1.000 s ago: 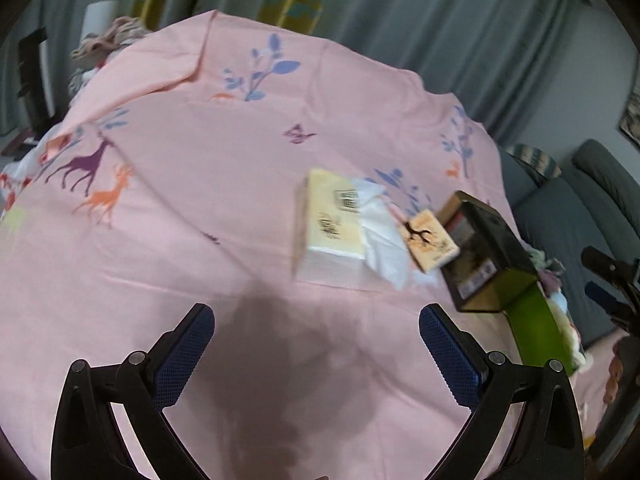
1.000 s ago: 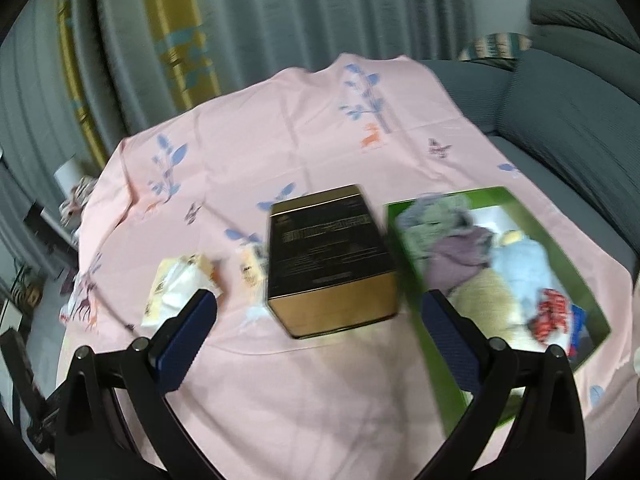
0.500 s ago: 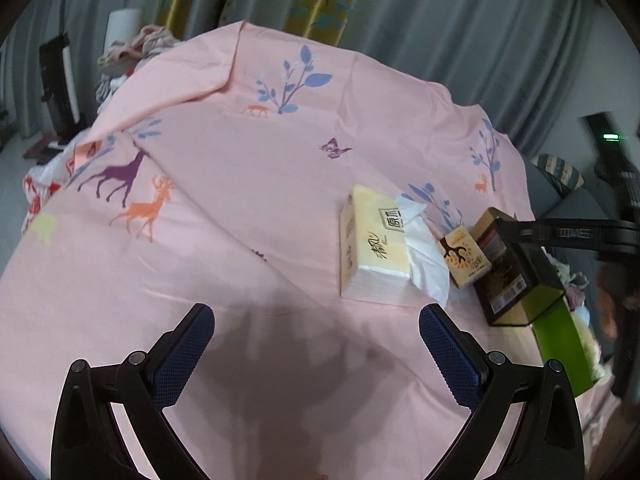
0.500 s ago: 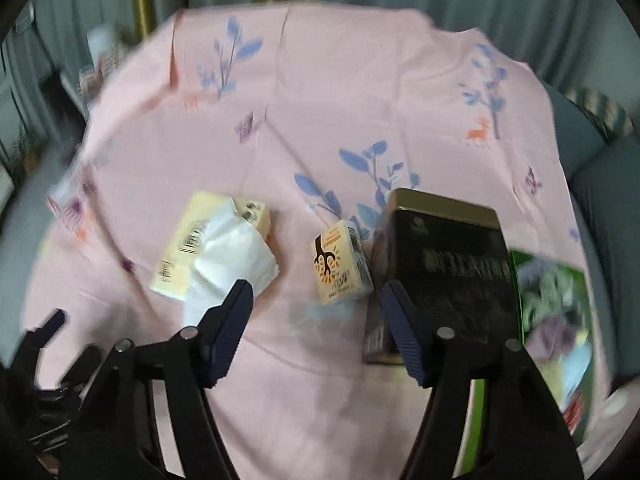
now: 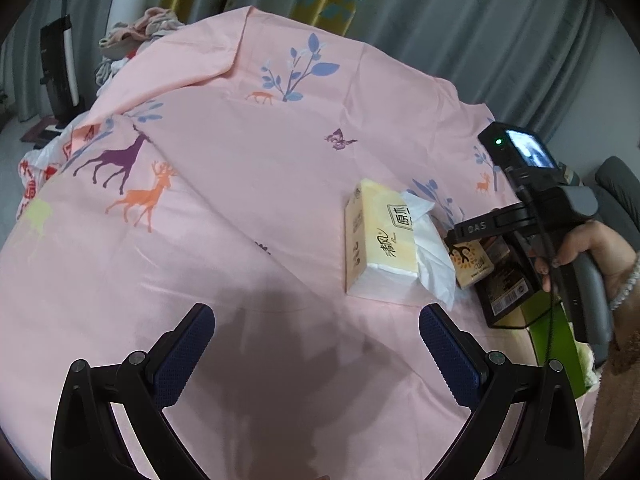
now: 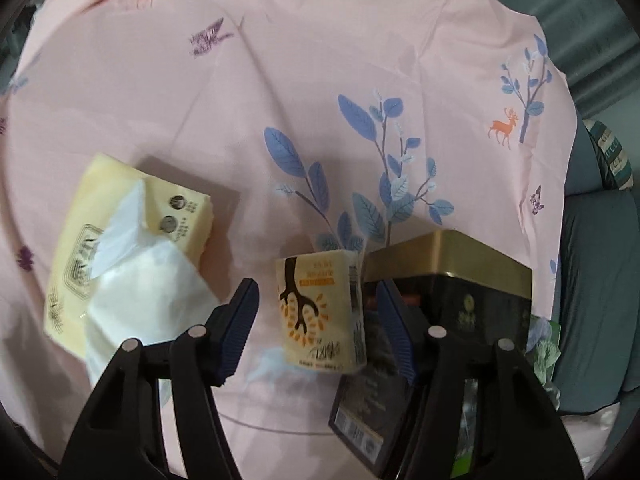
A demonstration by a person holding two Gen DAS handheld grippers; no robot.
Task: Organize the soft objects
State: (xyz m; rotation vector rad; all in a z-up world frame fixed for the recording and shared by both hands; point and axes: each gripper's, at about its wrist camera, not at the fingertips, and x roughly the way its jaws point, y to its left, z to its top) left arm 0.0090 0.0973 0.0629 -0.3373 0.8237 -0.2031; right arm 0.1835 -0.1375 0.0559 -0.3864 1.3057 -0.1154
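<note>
Left to right, left gripper (image 5: 316, 344) spread wide over pink sheet (image 5: 240, 184), nothing between, yellow tissue pack (image 6: 120, 240) beside, small tissue packet (image 6: 320, 312) framed by half-closed right gripper (image 6: 318, 316), jaws just narrowing, pads not touching, black tin (image 6: 460, 292) alongside.
</note>
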